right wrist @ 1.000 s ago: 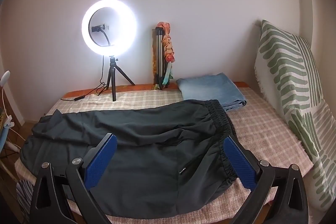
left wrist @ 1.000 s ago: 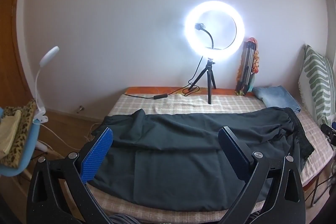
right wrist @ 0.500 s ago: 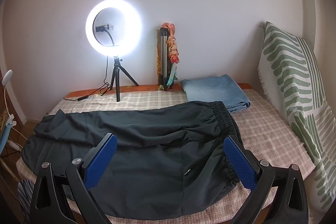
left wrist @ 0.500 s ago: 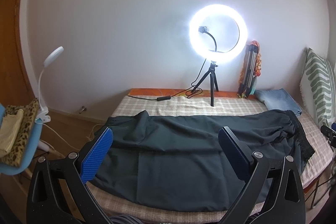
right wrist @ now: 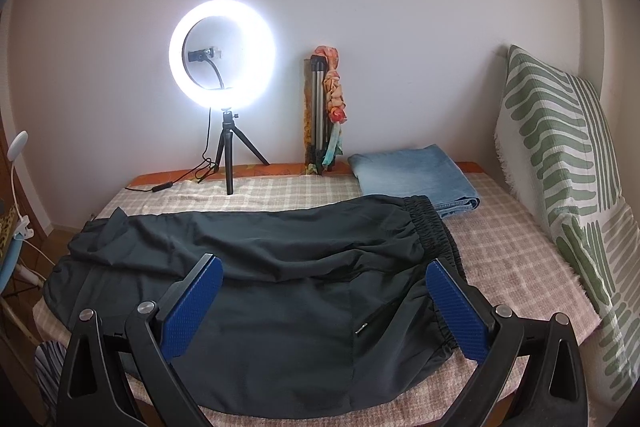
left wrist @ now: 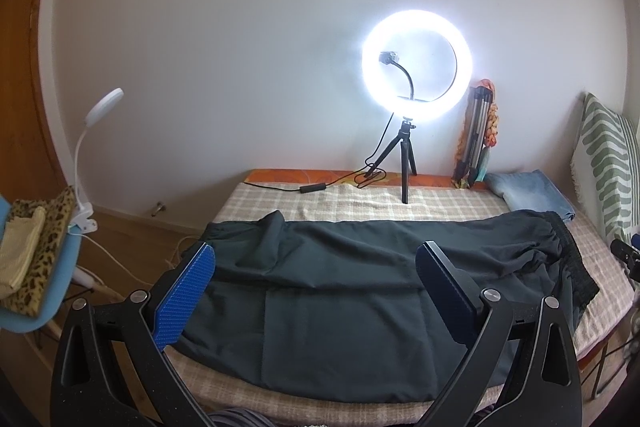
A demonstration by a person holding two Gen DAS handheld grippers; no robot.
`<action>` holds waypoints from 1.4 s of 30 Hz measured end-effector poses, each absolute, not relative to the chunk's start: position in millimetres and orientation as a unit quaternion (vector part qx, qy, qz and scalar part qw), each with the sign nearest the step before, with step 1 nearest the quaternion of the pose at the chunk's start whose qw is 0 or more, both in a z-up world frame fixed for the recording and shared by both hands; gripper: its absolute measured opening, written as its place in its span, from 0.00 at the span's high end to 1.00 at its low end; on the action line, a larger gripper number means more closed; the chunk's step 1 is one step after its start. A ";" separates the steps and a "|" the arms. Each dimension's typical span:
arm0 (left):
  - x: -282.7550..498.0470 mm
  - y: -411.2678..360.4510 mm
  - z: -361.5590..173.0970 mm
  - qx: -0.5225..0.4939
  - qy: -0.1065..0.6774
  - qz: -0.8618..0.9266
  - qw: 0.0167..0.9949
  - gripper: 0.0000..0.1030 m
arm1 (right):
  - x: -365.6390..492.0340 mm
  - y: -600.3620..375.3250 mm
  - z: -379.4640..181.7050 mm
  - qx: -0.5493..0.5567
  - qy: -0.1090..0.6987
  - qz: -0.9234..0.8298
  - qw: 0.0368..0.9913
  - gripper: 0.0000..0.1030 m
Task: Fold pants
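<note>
Dark green-black pants (left wrist: pixel 360 291) lie spread sideways on the checked bed cover (left wrist: pixel 360 201), elastic waistband (right wrist: pixel 432 223) to the right, leg ends to the left, one leg lying over the other. They also show in the right wrist view (right wrist: pixel 280 267). My left gripper (left wrist: pixel 314 291) is open and empty, held above the legs' near part. My right gripper (right wrist: pixel 324 301) is open and empty, held above the waist end near the front edge.
A lit ring light (left wrist: pixel 416 67) on a small tripod (left wrist: pixel 406 163) stands at the back, its cable on the bed. Folded jeans (right wrist: pixel 412 179), a folded tripod with scarf (right wrist: pixel 326 107), a striped pillow (right wrist: pixel 560 163). A blue chair (left wrist: pixel 36 267) with a clip lamp at left.
Both grippers have drawn back and up a little from the bed; the pants look slightly smaller and lower in both views. The pants have not moved.
</note>
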State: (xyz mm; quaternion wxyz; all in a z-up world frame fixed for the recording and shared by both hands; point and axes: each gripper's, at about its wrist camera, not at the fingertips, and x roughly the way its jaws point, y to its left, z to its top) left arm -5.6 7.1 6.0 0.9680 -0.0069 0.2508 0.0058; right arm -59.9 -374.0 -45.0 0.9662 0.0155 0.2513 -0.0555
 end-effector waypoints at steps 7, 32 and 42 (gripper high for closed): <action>-1.0 8.7 1.4 -0.009 0.255 0.005 0.967 0.02 | -57.0 -372.5 -44.7 0.010 0.255 -0.058 0.965 0.00; 3.4 8.3 -3.3 -0.001 0.260 0.008 0.966 0.02 | -51.4 -373.6 -48.7 0.016 0.260 -0.052 0.964 0.00; 12.4 11.3 -9.6 0.008 0.270 0.010 0.963 0.02 | -38.6 -371.2 -51.5 0.012 0.263 -0.046 0.964 0.00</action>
